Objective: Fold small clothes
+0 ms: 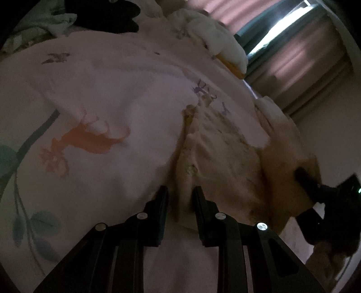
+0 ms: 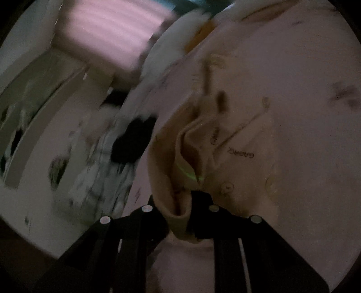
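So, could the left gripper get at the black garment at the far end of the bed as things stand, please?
Probably not yet: the left gripper is shut on the cream garment, and the black garment lies far across the pink bedspread. Nothing blocks the way.

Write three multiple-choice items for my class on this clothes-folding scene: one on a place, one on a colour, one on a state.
1. Where does the cream garment lie?
A. on the printed bedsheet
B. on a chair
C. in a basket

2. What colour is the big deer print?
A. blue
B. orange
C. black

3. What is the right tool doing?
A. hanging free
B. resting on a pillow
C. pinching a fold of the garment

Key: 1 A, sheet surrounds it; 2 B, orange on pale sheet; 3 C, cloth bunched between its fingers.
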{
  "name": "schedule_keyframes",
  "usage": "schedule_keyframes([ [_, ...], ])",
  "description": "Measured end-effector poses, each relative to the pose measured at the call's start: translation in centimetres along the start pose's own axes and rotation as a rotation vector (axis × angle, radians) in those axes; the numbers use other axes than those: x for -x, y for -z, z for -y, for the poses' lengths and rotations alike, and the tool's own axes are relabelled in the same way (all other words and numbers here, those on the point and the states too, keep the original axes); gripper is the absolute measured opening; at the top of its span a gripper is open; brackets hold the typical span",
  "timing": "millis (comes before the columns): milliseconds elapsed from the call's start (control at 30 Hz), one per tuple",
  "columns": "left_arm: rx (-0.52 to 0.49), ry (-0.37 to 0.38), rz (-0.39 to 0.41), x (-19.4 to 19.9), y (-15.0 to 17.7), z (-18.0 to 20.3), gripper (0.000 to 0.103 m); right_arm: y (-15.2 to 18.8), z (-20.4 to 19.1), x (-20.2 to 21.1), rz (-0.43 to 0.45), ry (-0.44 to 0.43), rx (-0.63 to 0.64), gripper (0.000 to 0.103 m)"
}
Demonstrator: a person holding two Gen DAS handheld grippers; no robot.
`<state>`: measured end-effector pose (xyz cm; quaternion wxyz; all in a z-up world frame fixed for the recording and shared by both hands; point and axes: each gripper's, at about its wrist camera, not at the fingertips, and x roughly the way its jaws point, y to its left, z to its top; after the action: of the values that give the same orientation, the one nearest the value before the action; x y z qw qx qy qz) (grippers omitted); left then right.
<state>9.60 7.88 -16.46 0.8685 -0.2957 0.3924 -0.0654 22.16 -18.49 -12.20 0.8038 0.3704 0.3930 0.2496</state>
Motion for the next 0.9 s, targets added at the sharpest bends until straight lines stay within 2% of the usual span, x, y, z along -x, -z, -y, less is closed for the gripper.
schedule_keyframes([
  [100, 0.038, 0.014, 0.001, -0.1, -0.2, -0.8, 0.026, 2.1, -2.8, -4.6, -0.127, 0.036, 0.125, 0.017],
  [200, 0.062, 0.024, -0.007, 0.0, -0.4, -1.3, 0.026, 4.2, -2.9, -8.6, -0.233, 0.059, 0.135, 0.017],
  [367, 0.088, 0.016, 0.01, 0.2, -0.5, -1.8, 0.026, 4.2, -3.1, -9.0, -0.222, 0.064, 0.135, 0.017],
  [433, 0.097, 0.017, 0.01, 0.2, -0.5, -1.8, 0.026, 4.3, -2.7, -8.8, -0.238, 0.064, 0.092, 0.022],
  [500, 0.101, 0.004, 0.018, 0.3, -0.7, -1.9, 0.026, 4.6, -3.1, -9.0, -0.248, 0.049, 0.068, 0.035],
  [633, 0.089, -0.063, 0.066, 0.9, -1.2, -2.0, 0.026, 5.6, -4.4, -8.4, -0.26, -0.034, 0.059, 0.048],
  [700, 0.092, -0.094, 0.088, 1.4, -1.4, -2.6, 0.026, 6.2, -5.0, -8.9, -0.331, -0.128, 0.022, 0.053],
  [733, 0.106, -0.086, 0.086, 1.4, -1.5, -3.0, 0.026, 6.7, -5.3, -9.1, -0.373, -0.169, 0.009, 0.055],
  [767, 0.122, -0.066, 0.079, 1.4, -1.6, -3.3, 0.026, 6.9, -5.7, -9.2, -0.385, -0.171, 0.019, 0.056],
  [833, 0.157, -0.028, 0.065, 1.4, -1.7, -4.0, 0.026, 7.3, -6.5, -9.1, -0.366, -0.109, 0.092, 0.056],
  [900, 0.159, -0.024, 0.064, 1.5, -1.7, -4.1, 0.026, 7.4, -6.7, -8.8, -0.347, -0.082, 0.117, 0.056],
])
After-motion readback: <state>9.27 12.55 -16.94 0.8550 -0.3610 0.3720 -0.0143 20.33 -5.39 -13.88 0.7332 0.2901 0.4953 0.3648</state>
